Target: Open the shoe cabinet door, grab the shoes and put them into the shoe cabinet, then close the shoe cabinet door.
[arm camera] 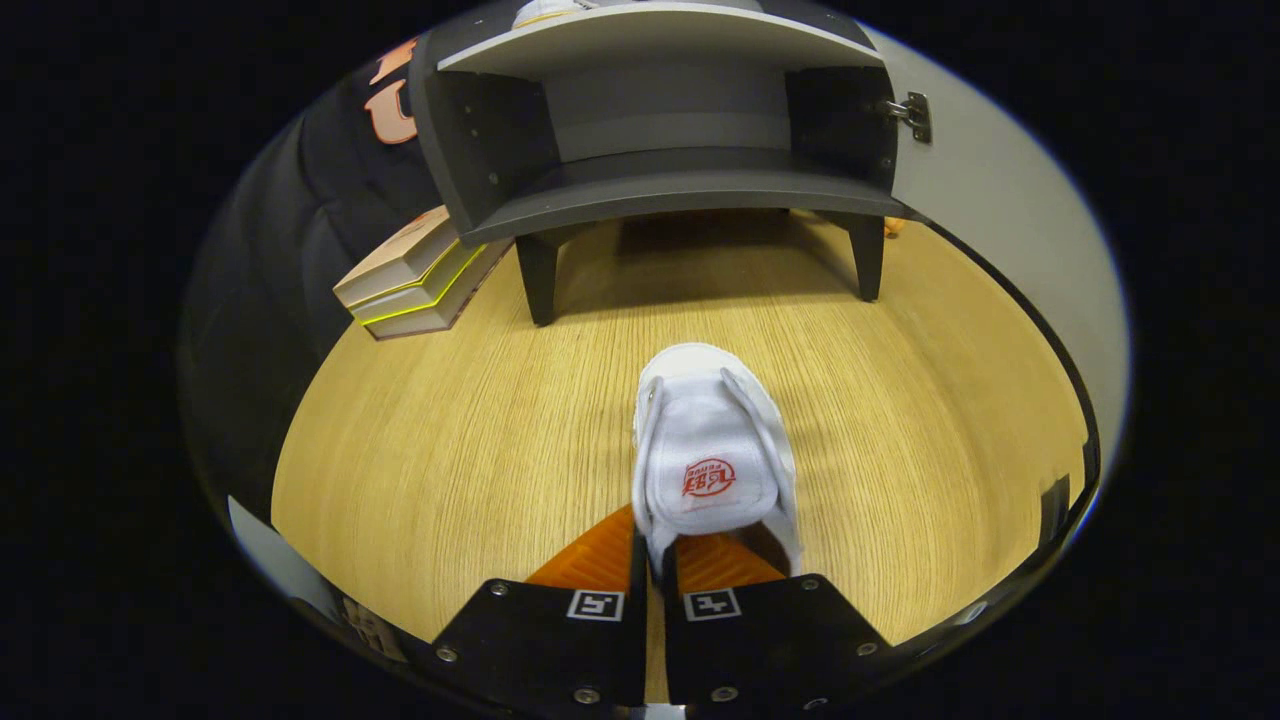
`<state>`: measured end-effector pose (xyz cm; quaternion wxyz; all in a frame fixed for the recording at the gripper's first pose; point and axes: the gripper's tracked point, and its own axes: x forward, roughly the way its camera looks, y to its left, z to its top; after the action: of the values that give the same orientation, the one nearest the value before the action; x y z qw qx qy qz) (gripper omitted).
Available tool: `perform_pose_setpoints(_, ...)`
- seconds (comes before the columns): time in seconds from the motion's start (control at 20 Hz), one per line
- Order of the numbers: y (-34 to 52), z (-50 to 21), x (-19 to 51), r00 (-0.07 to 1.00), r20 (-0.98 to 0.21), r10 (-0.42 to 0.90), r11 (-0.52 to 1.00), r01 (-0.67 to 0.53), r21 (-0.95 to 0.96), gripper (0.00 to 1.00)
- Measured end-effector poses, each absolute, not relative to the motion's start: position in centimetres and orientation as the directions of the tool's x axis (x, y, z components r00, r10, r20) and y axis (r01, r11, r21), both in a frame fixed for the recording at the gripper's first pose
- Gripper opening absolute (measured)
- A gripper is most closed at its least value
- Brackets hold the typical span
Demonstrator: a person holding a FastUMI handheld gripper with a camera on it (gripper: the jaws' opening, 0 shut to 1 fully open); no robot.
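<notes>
Orange fingers [610, 555] of the hand-held gripper [655, 565] sit nearly together, pinching the white sneaker [712, 450] at its heel end, so it looks clamped on the shoe. That sneaker points straight away along the fingers, toe forward, tongue facing up, over the wooden desk [450, 450]. Dead ahead, well beyond the toe, stands the shoe cabinet [660, 180] on short dark legs, its door [990, 190] swung open to the right and the lower shelf bare. My read: the shoe's long axis already lines up with the opening, so a lift and a straight push forward should do it. Stacked books [415, 275] lie off to the left.
</notes>
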<state>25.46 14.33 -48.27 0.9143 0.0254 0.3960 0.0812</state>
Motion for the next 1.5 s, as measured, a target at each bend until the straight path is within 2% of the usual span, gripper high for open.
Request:
perform_pose_setpoints(0.2, 13.8, -47.4, 25.6, 0.695, -0.702, 0.152, 0.988, -0.105, 0.110, 0.01)
perform_pose_setpoints(0.7, 13.2, -40.7, 22.9, 0.745, -0.654, 0.134, 0.989, -0.141, 0.043, 0.01)
perform_pose_setpoints(1.15, 12.8, -27.2, 22.6, 0.854, -0.507, 0.120, 0.986, -0.160, -0.036, 0.01)
perform_pose_setpoints(1.5, 12.7, -15.9, 26.9, 0.919, -0.373, 0.126, 0.981, -0.171, -0.090, 0.01)
